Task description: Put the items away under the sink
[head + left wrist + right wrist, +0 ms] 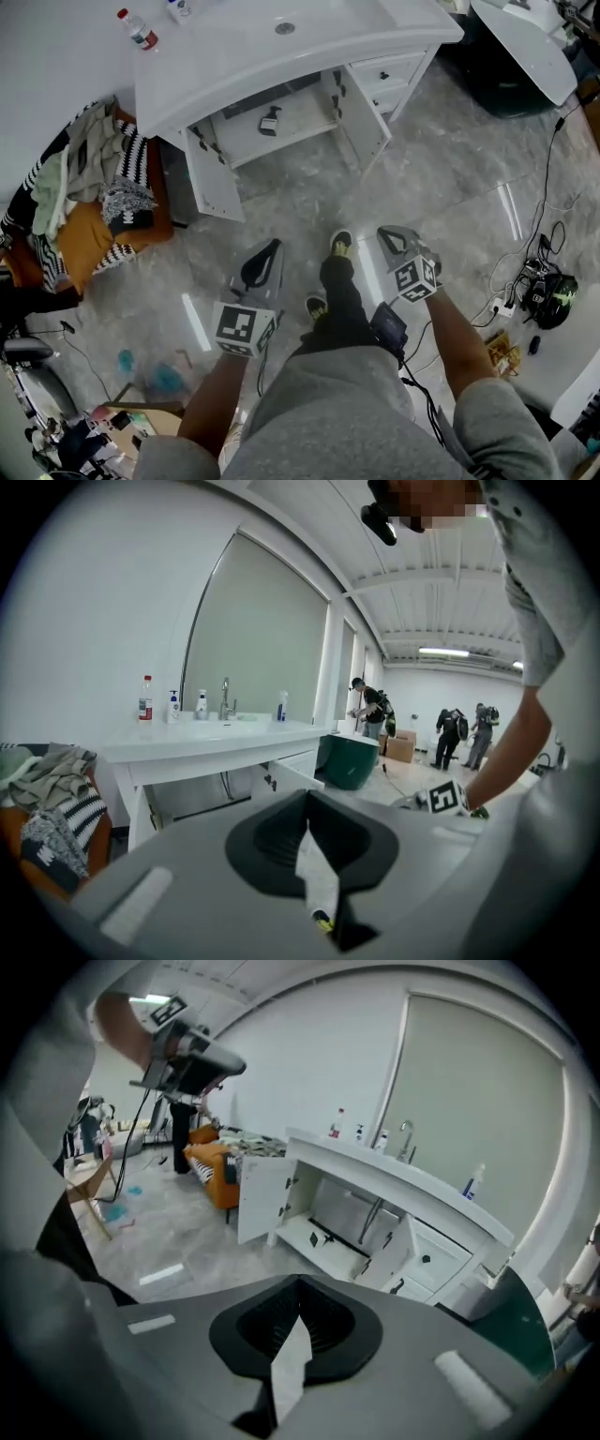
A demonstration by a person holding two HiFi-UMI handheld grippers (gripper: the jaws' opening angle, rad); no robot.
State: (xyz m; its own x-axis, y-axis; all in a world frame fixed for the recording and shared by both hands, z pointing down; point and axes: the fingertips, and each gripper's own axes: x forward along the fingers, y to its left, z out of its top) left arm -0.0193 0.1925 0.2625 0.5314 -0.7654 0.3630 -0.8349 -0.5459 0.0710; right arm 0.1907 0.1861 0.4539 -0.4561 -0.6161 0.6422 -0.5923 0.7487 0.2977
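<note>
The white sink vanity (234,70) stands ahead with both cabinet doors open. A dark bottle (270,120) stands on the shelf under the sink and is also in the right gripper view as the dark bottle (316,1238). On the counter are a red-capped bottle (138,29), seen too in the left gripper view (145,698), and a blue spray bottle (473,1183). My left gripper (270,248) and right gripper (391,236) hover over the floor in front of the vanity, well short of it. Both are shut with nothing between their jaws: left gripper (314,855), right gripper (291,1354).
An orange basket heaped with clothes (94,197) sits left of the vanity. Cables, a power strip and a dark helmet (548,295) lie on the floor at right. A green bin (349,759) stands right of the vanity. Several people (370,710) stand far back.
</note>
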